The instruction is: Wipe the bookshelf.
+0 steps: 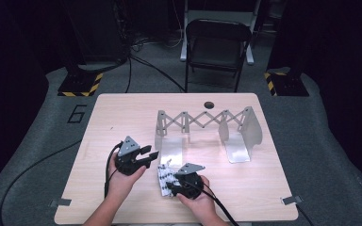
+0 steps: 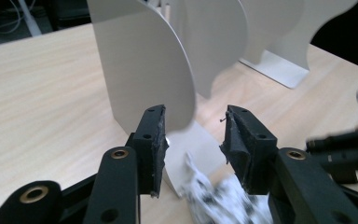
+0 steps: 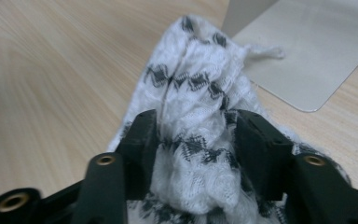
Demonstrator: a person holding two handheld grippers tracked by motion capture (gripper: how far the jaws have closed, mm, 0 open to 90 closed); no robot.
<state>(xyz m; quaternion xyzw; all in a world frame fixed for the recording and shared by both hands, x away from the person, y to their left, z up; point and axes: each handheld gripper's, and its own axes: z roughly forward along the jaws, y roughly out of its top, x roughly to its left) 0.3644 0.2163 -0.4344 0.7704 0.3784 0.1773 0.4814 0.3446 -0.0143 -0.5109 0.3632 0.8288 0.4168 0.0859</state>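
**Patterned cloth sat bunched between gripper jaws at a wooden table**

A person's two hands worked a pair of black two-jaw grippers over a pale wooden table. The right gripper lay low at the near edge, its jaws set either side of a crumpled white cloth with a black zigzag pattern; the fabric filled the gap between them, though whether the pads pressed on it could not be told. The cloth rested on the tabletop just in front of the flat foot of a grey metal expanding rack with upright rounded dividers and a scissor-lattice back, one corner touching that foot. The left gripper was held just beside the cloth, jaws parted with nothing between them, pointed toward the nearest divider. A black folding chair stood beyond the table.
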